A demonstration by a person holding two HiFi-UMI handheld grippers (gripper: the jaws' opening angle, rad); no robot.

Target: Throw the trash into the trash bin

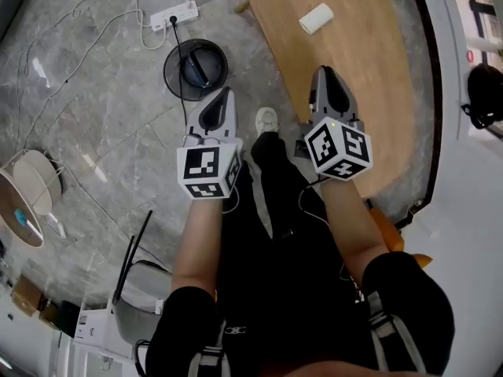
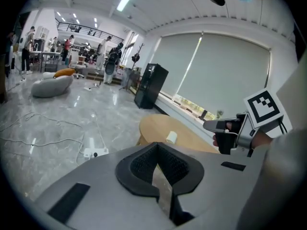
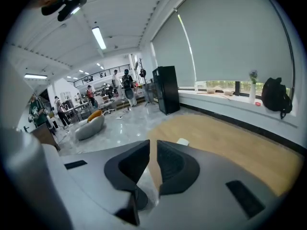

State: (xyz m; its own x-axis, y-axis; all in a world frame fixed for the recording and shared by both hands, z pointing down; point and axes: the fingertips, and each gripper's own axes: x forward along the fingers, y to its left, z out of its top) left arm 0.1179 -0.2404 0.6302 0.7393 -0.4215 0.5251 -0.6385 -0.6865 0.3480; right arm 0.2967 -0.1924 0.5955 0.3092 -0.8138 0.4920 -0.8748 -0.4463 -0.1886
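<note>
White paper wad lies on wooden table, straight ahead of right gripper, well apart, long axis diagonal. Right hand nearer. Left gripper points toward trash bin on floor. Both jaws closed, empty.

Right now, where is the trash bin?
In the head view, the black trash bin stands on the floor, left of the wooden table, just beyond the left gripper.
</note>
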